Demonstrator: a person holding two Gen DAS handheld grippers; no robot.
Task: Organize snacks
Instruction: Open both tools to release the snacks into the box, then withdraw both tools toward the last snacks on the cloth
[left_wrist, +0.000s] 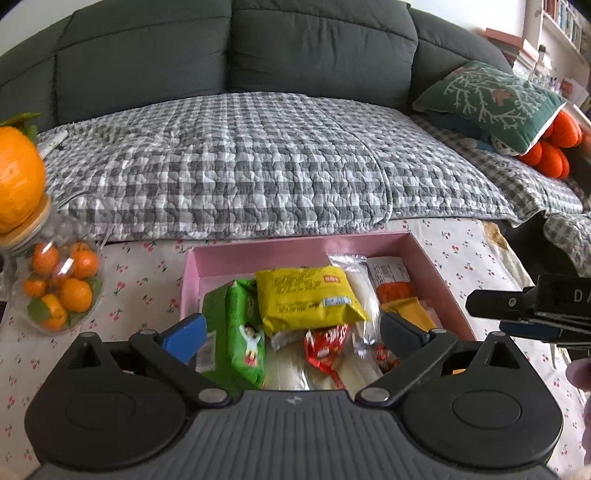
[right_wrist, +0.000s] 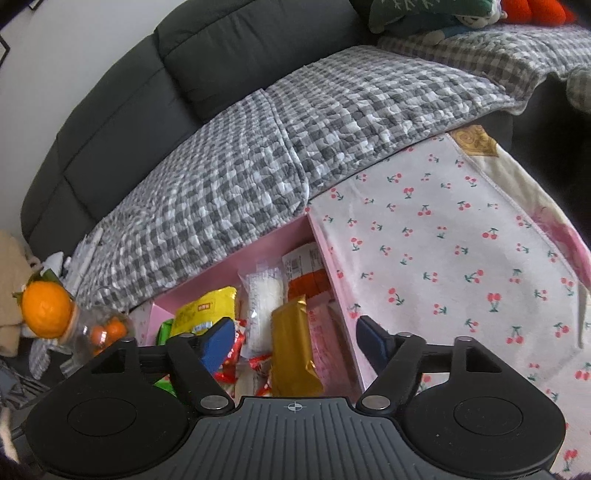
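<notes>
Pink box (left_wrist: 236, 254): set on a cherry-print cloth (right_wrist: 443, 229) just in front of a dark sofa draped with a grey checked quilt (left_wrist: 236, 158). Contents, loosely piled:
- yellow packet (left_wrist: 308, 297), lying on top near the middle
- green packet (left_wrist: 236, 325), at the left side, partly under the yellow one
- red wrappers (left_wrist: 327, 343), towards the near wall
- white clear-wrapped pack (right_wrist: 263, 299), behind the yellow packet
- gold packet (right_wrist: 293, 343), at the right side
- orange-and-white packet (left_wrist: 393, 284), in the far right corner; print too blurred to be read

Left gripper (left_wrist: 291, 332): held above the box, jaws spread wide, nothing gripped.

Right gripper (right_wrist: 295, 339): held over the box's right side, jaws parted, nothing gripped.

Clear jar of small oranges (left_wrist: 59, 288): stood left of the box.
</notes>
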